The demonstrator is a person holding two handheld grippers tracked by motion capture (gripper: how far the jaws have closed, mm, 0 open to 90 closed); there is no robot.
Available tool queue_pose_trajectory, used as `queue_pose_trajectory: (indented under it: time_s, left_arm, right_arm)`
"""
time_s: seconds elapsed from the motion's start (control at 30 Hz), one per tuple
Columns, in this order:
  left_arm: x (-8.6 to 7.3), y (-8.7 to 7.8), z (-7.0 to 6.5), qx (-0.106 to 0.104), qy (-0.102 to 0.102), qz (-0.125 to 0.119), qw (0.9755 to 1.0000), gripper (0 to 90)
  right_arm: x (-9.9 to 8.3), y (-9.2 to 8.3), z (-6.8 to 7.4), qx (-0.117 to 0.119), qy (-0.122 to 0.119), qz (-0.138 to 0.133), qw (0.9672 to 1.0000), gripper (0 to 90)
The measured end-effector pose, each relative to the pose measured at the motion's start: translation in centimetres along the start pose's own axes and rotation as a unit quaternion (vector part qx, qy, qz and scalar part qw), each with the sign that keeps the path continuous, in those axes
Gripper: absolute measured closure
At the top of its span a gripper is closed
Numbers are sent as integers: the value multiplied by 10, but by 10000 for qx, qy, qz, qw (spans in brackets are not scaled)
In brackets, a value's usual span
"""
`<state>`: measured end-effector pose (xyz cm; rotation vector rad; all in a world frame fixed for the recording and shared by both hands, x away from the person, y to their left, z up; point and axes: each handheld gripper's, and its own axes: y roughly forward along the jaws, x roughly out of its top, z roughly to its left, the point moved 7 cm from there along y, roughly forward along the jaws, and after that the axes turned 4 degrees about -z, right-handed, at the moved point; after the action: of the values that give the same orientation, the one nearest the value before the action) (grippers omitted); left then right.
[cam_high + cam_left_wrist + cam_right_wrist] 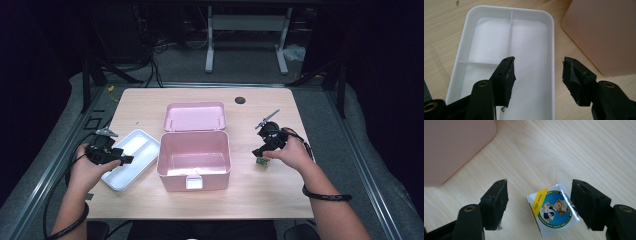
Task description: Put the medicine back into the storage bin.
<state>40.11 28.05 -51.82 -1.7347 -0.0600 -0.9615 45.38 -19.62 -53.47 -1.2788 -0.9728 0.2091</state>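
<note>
Two grippers are being held over a light wooden table (pixel 250 197), one in each hand. The left gripper (pixel 538 72) is parked right above a white divided tray (pixel 467 30), jaws spread wide with nothing pinched between them; the tray's thin partitions can be seen just past the left jaw. In the high view that left gripper (pixel 112 157) is seen over the tray's near-left part, and the tray (pixel 145 137) is lying just left of a pink box (pixel 165 167), close to touching it.

The box is open, its lid (pixel 195 116) flipped back flat on the table behind it, and the inside looks bare.

The right gripper (pixel 539 202) is also released, jaws wide apart. A small square packet (pixel 552 211) with a cartoon figure on a blue round label and a yellow stripe is lying flat on the table between the jaws, closer to the right one, but whether it's being touched can't be told. It's well right of the pink box, as seen from above (pixel 262 162).
</note>
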Motion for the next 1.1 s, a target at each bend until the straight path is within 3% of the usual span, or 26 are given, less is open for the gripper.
queue_pose_trajectory:
  time_s: [0.3, 0.4, 0.47, 0.53, 0.73, 0.83, 1.03, 1.1]
  left_arm:
    - [0, -1, 0, -13, -15, -3, 10000, 433]
    - [-1, -1, 0, -29, -12, 7, 10000, 433]
    - [-1, 0, 0, -25, -21, 6, 10000, 433]
    - [-1, 0, 0, -25, -21, 7, 10000, 433]
    - [-2, 1, 1, -23, -66, 29, 10000, 433]
    - [-3, 1, 1, -18, -74, 31, 10000, 433]
    - [-3, 1, 0, -34, -32, 49, 10000, 433]
    - [-2, 1, 0, -30, -22, 45, 10000, 433]
  right_arm:
    - [-12, -1, -4, 75, 70, 301, 9995, 304]
    - [-14, -1, -8, -122, 21, 339, 9993, 301]
    - [-14, -1, -11, -59, 15, 374, 9993, 295]
    - [-13, 2, -11, -12, 53, 241, 9997, 292]
    - [-16, 7, -9, 204, 26, 423, 9989, 293]
    - [-18, 6, -6, 161, -33, 568, 9983, 313]
    - [-19, 5, -7, 38, 140, 824, 9965, 375]
    - [-18, 6, -8, -5, 177, 772, 9969, 397]
